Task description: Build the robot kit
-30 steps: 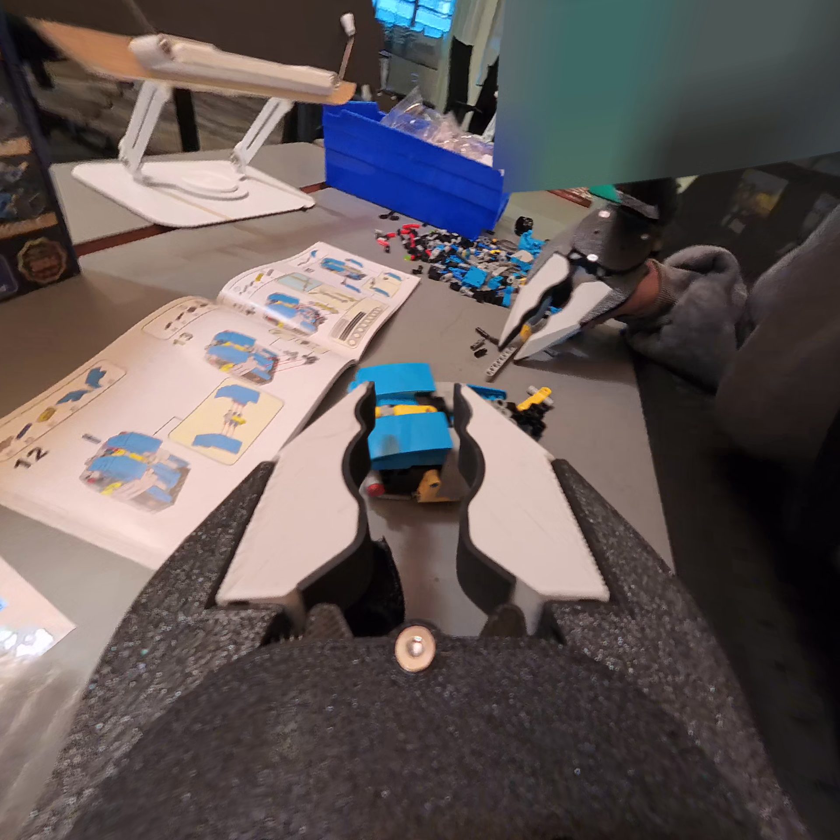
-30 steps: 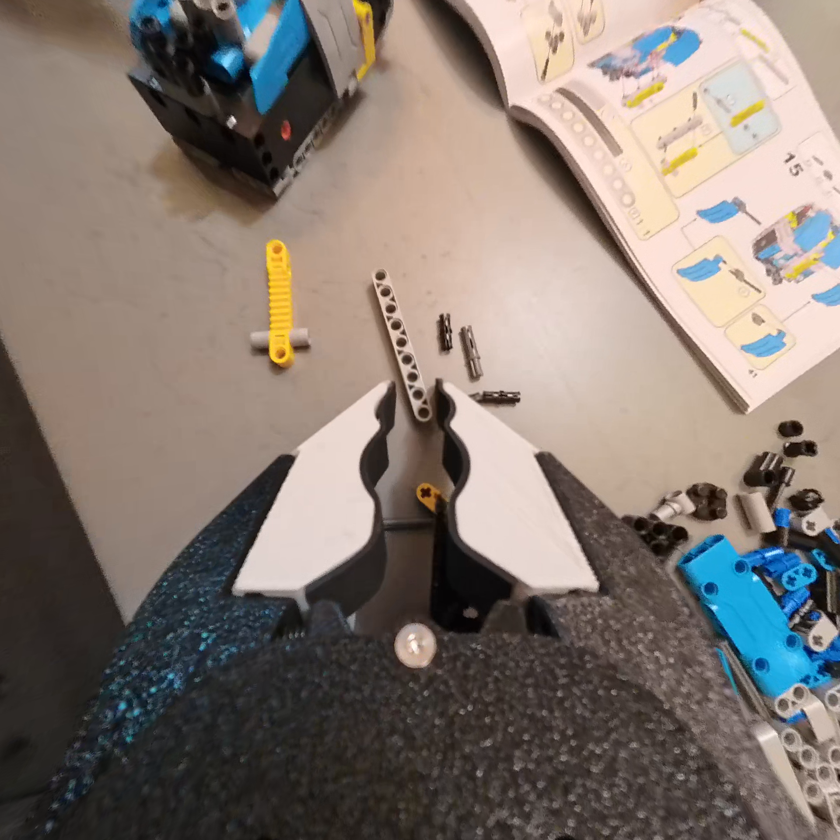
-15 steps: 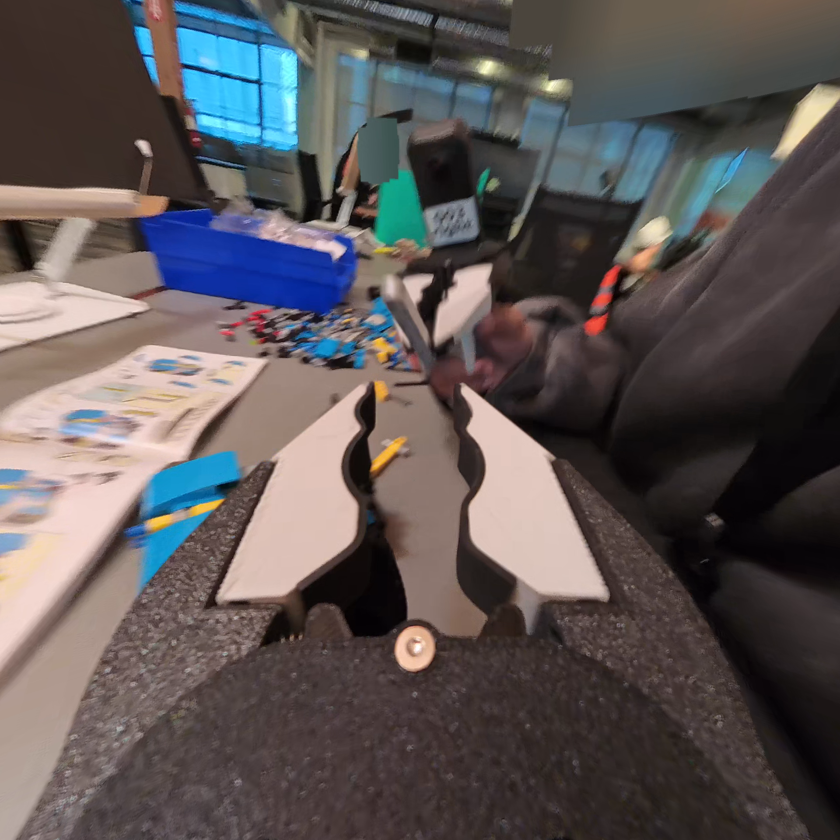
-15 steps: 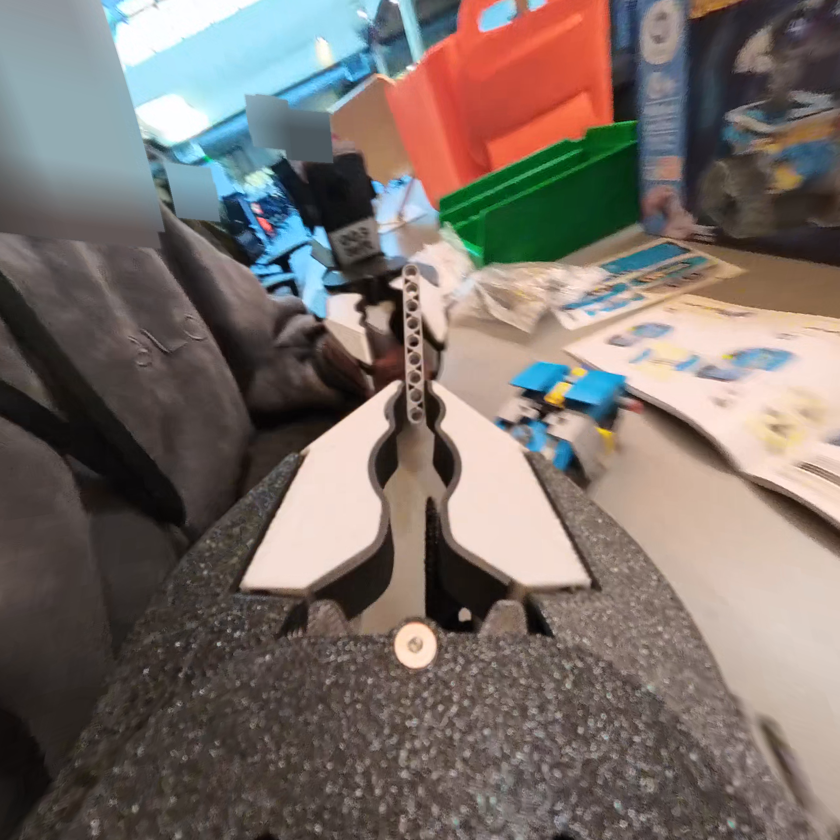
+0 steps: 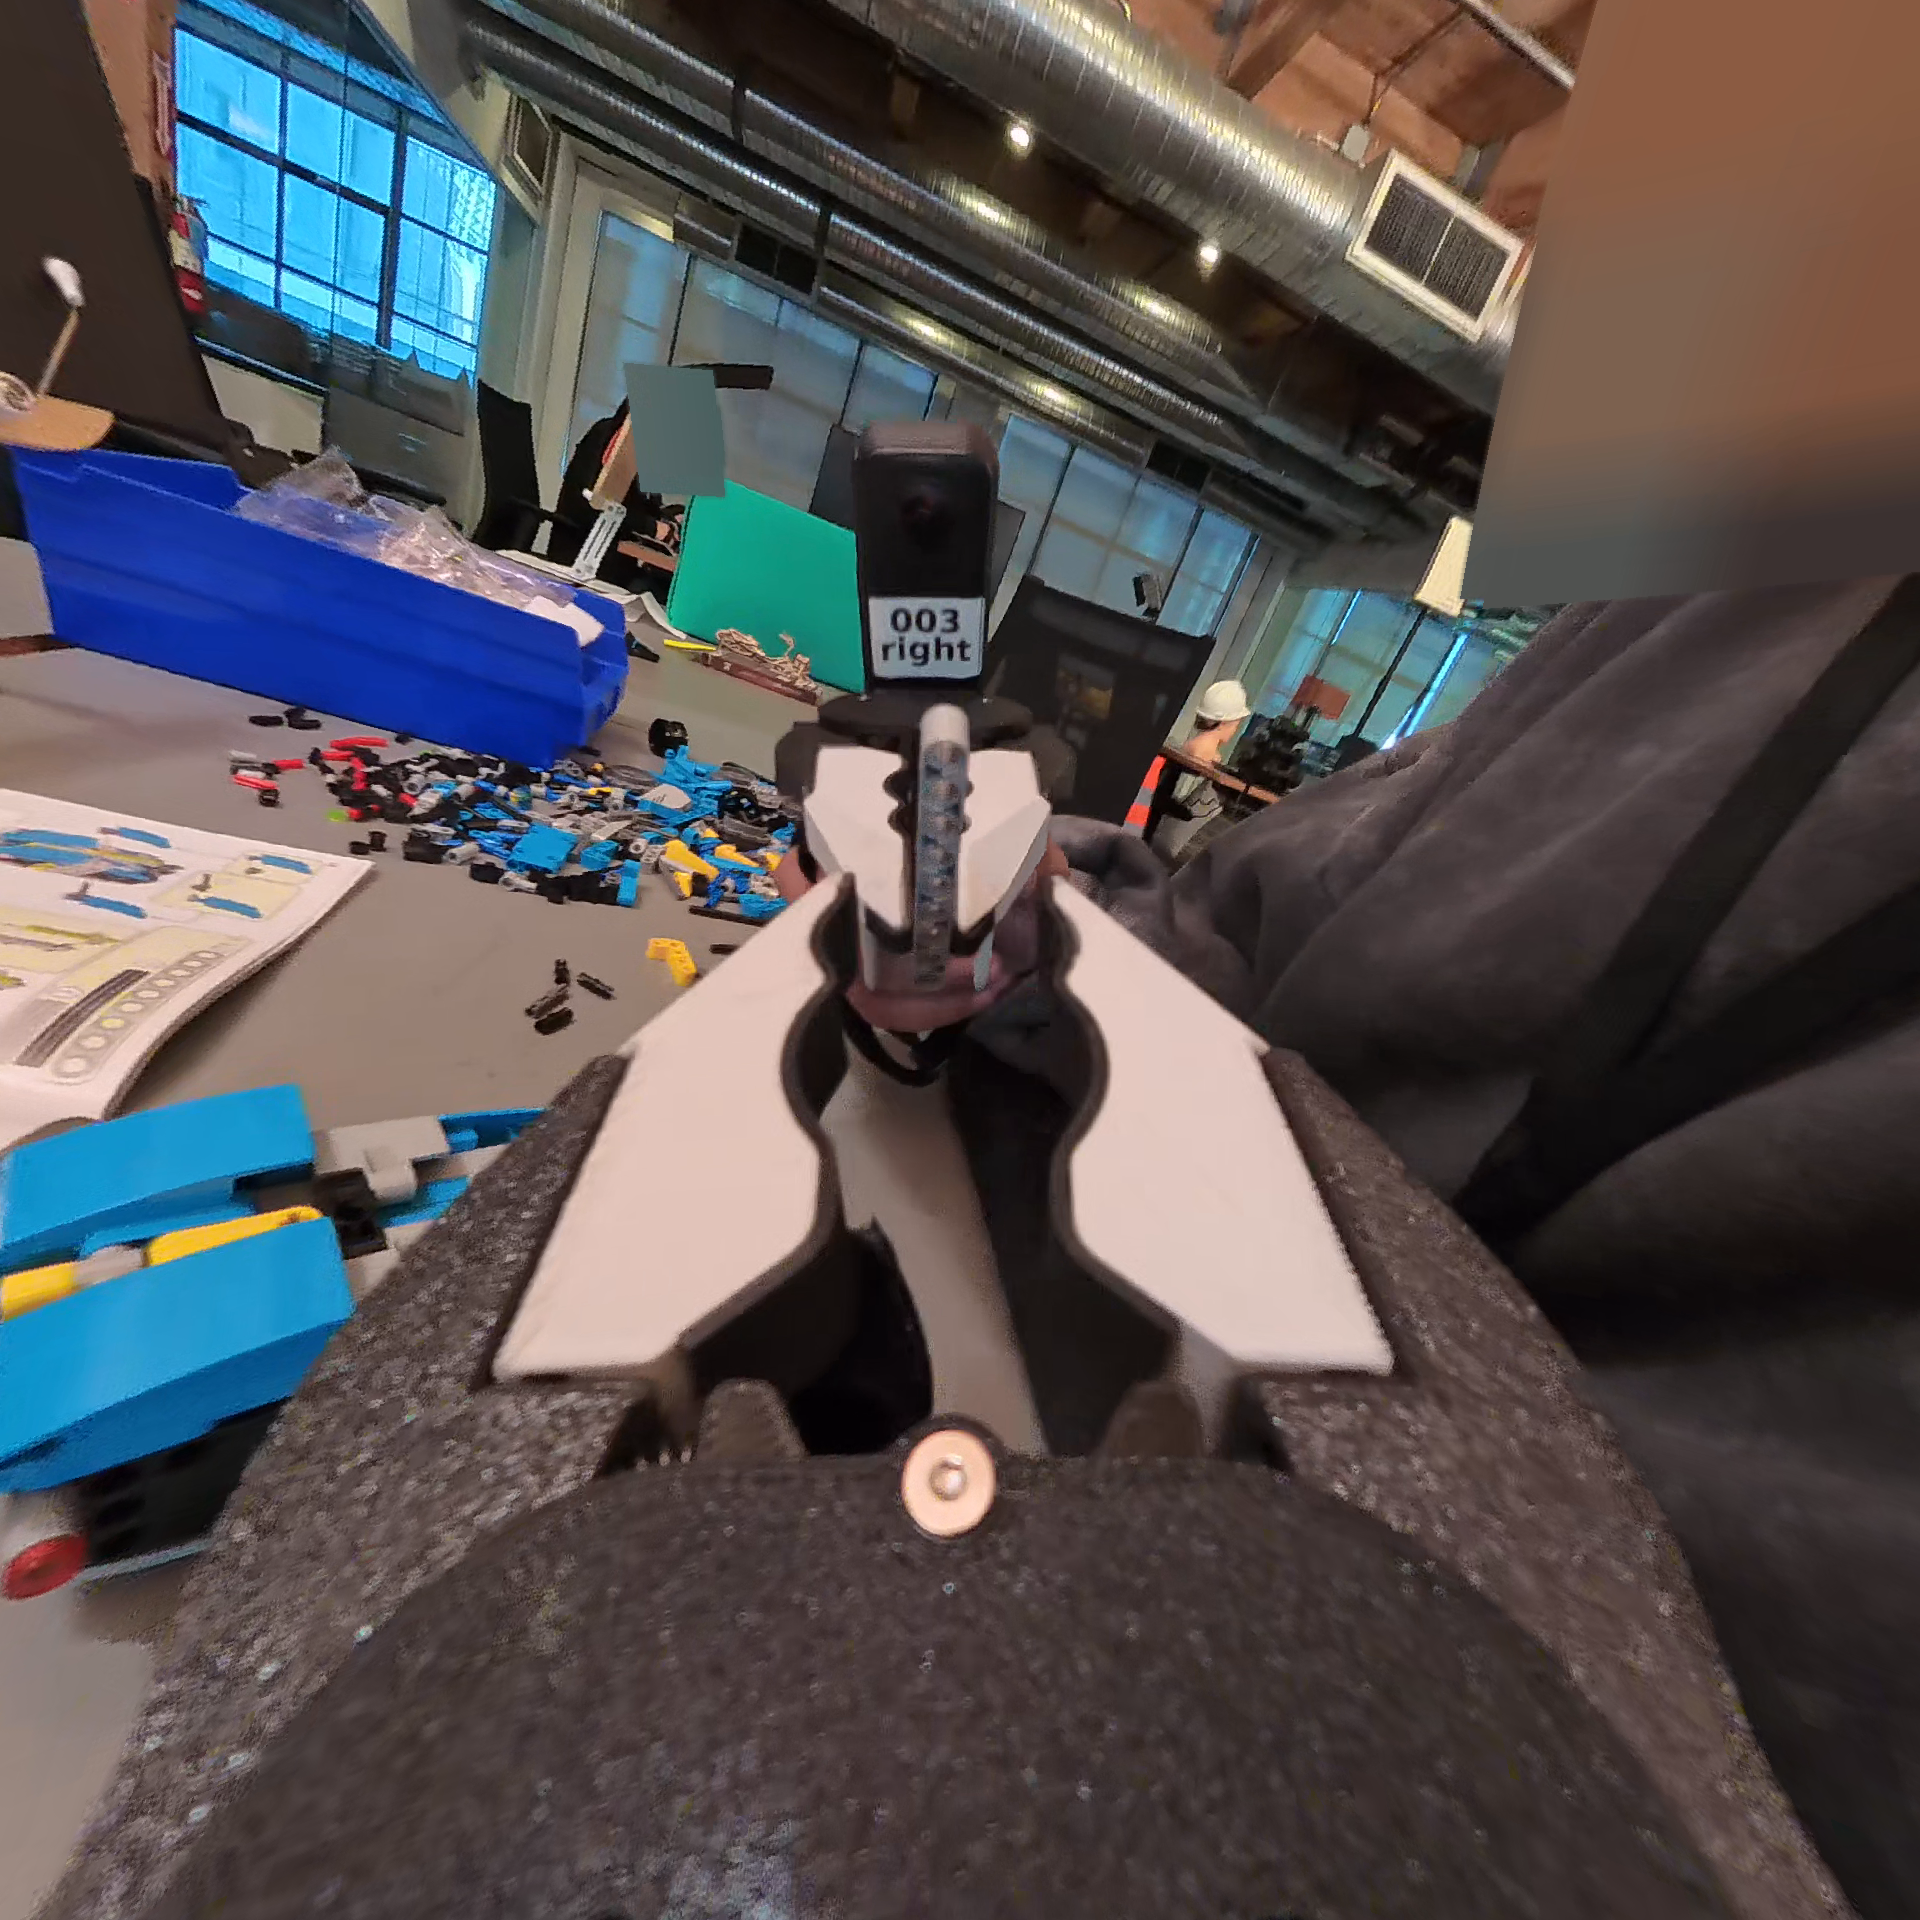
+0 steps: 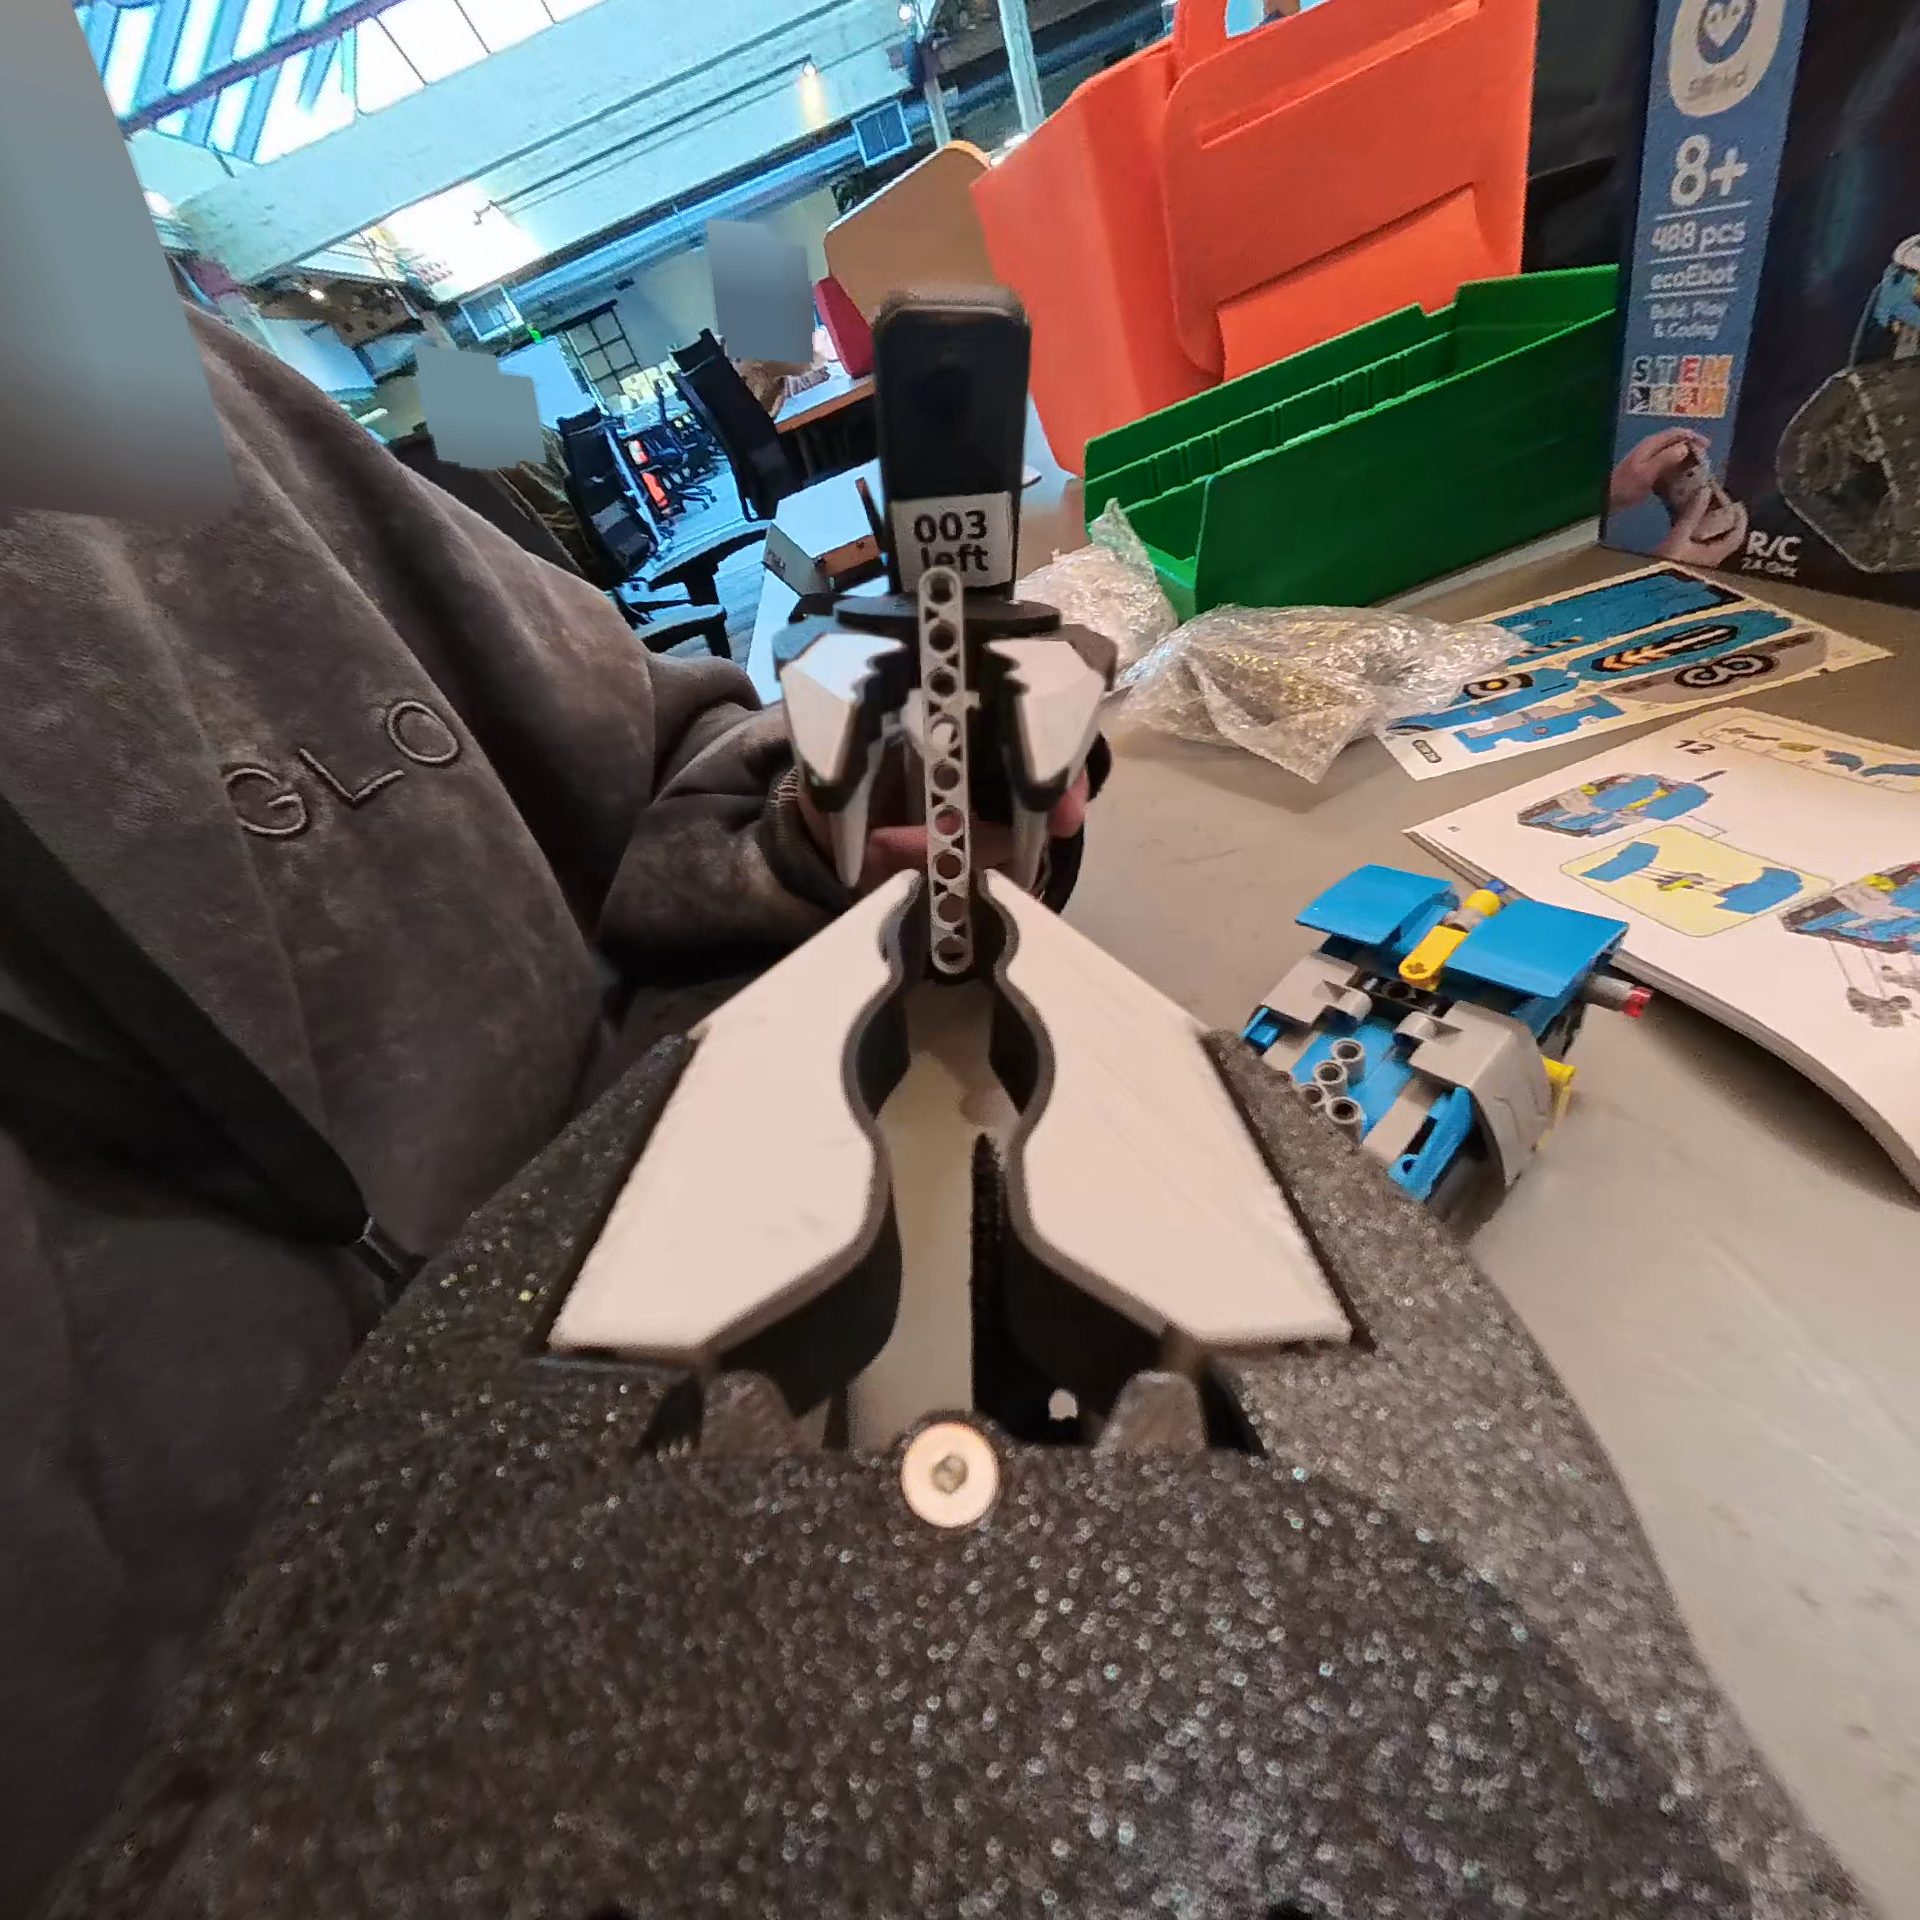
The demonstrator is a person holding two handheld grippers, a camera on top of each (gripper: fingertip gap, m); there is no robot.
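My right gripper (image 6: 951,899) is shut on the lower end of a long grey beam with holes (image 6: 948,769) and holds it upright in the air. In the left wrist view the same beam (image 5: 935,821) stands in the right gripper (image 5: 928,925). My left gripper (image 5: 951,894) is open and empty and faces the right one closely. The beam's end is near the left gripper's tips, but they do not press on it. The left gripper also shows in the right wrist view (image 6: 940,748), behind the beam. A blue and grey brick model (image 6: 1455,1039) stands on the grey table (image 6: 1351,1351); it also shows in the left wrist view (image 5: 156,1299).
An open instruction booklet (image 6: 1714,904) lies beyond the model. A pile of loose pieces (image 5: 582,821) lies before a blue bin (image 5: 312,623). A green bin (image 6: 1351,468), plastic bags (image 6: 1299,665) and a box (image 6: 1766,312) stand at the back. A person's grey sweatshirt (image 6: 312,831) fills one side.
My right gripper shut on the grey beam on the table and lifted it upright. My left gripper left the blue model, still open, and swung up facing the right gripper.
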